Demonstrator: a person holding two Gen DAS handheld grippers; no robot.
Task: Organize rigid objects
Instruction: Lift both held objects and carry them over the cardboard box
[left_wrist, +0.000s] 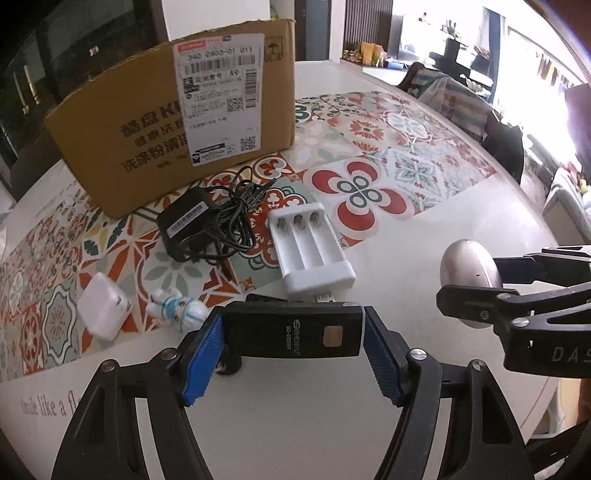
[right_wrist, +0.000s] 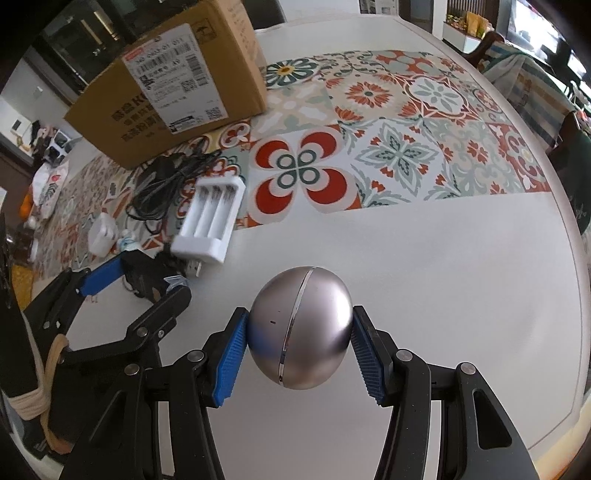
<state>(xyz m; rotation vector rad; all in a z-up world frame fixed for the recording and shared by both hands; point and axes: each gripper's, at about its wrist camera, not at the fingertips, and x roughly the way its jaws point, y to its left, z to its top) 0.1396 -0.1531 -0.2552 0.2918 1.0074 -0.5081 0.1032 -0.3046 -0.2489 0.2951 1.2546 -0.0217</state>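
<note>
My left claw (left_wrist: 293, 343) grips a black card reader (left_wrist: 291, 334) by its two short ends, the blue pads (left_wrist: 205, 360) pressed against it. My right claw (right_wrist: 299, 349) is clamped on a silver egg-shaped device (right_wrist: 300, 326), one pad on each side, a bright seam running over its top; below it lies only bare white counter (right_wrist: 443, 288).

Just past the card reader lies a white three-slot battery charger (left_wrist: 310, 251), its USB plug pointing at the reader and almost touching it. Left of the reader a small white-and-blue figurine (left_wrist: 177, 308) lies on its side, and beside that a white plug adapter (left_wrist: 105, 310). These three crowd the space directly ahead of my left claw.

Further on, a black power adapter (left_wrist: 184, 229) sits with its tangled black cable (left_wrist: 240, 206), the cable reaching to the charger's far end. All of it rests on a patterned tile-print mat (left_wrist: 369, 166) on the counter.

Behind the adapter stands a cardboard box (left_wrist: 129, 122) with a white shipping label (left_wrist: 221, 96), one corner close to the adapter. Seen from the right claw, the left claw is off to the left, near the charger. Far behind the counter's edge are chairs (left_wrist: 506, 144) and a bright window.
</note>
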